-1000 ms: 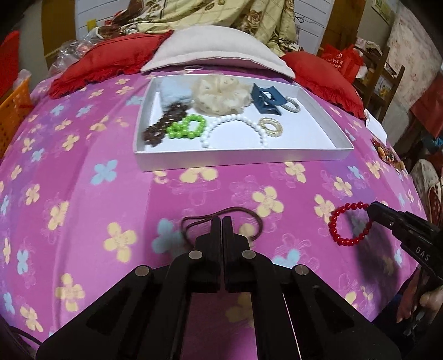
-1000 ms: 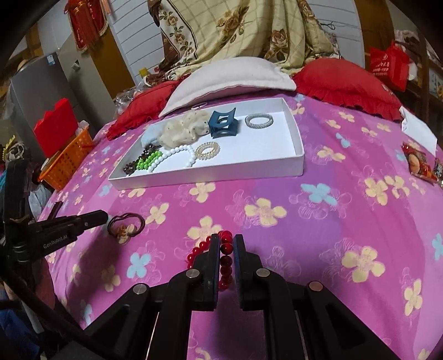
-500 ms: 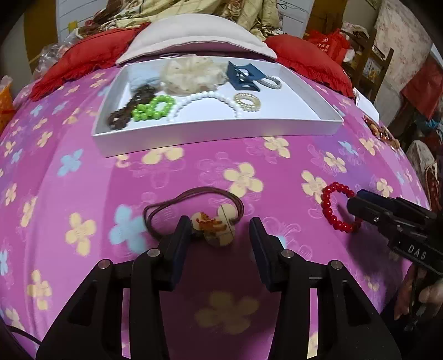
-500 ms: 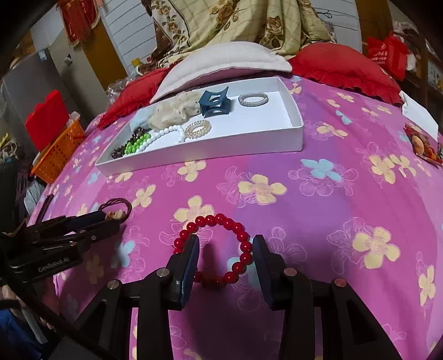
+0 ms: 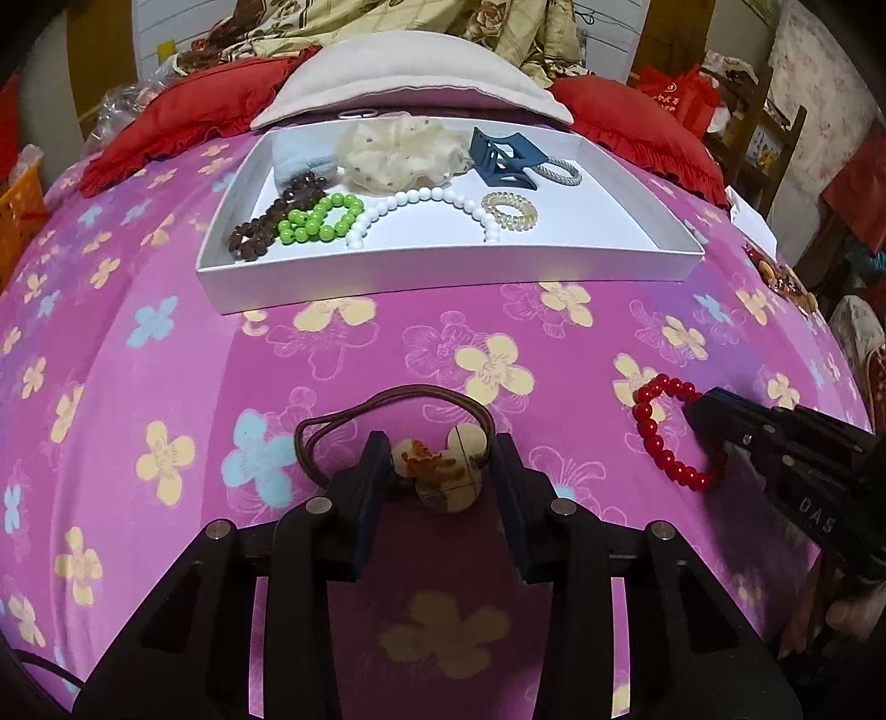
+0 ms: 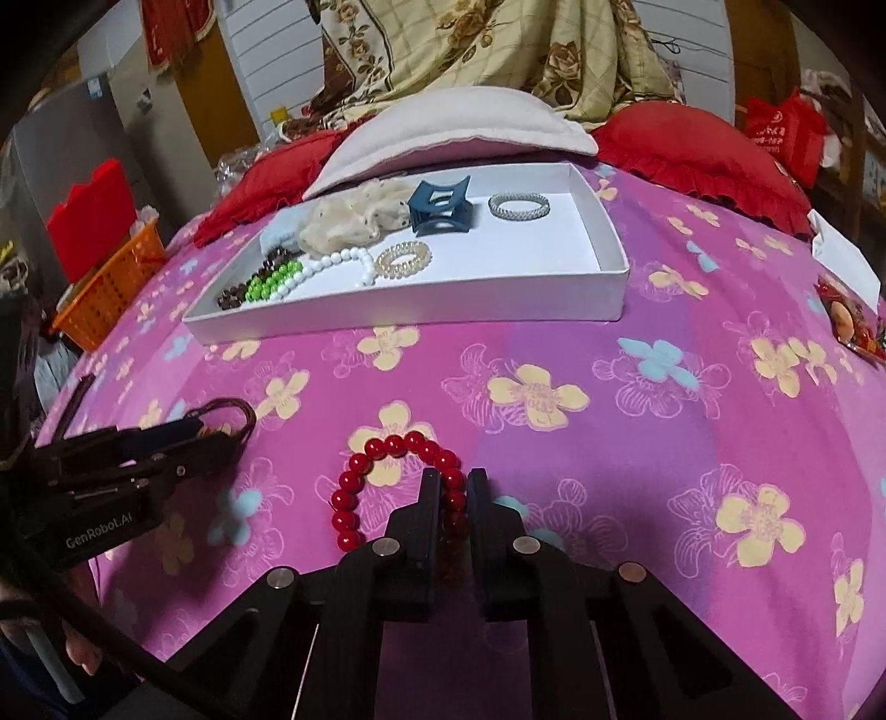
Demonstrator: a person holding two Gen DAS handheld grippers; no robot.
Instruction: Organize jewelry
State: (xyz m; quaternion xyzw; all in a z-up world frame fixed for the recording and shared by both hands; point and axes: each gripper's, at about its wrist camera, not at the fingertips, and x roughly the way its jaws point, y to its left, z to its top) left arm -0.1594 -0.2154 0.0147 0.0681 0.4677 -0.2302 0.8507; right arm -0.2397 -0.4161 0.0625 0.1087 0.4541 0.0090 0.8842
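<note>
A bed in a cluttered room

A pink floral sheet [image 6: 637,387] covers the bed; at twelve o'clock lie a pale pillow [image 6: 454,130], red cushions [image 6: 703,147] and a beige floral quilt [image 6: 476,50]. At nine o'clock stands an orange basket [image 6: 111,285].

Left gripper [image 5: 437,443] jaws spread wide; right gripper [image 6: 454,479] jaws nearly closed.
</note>
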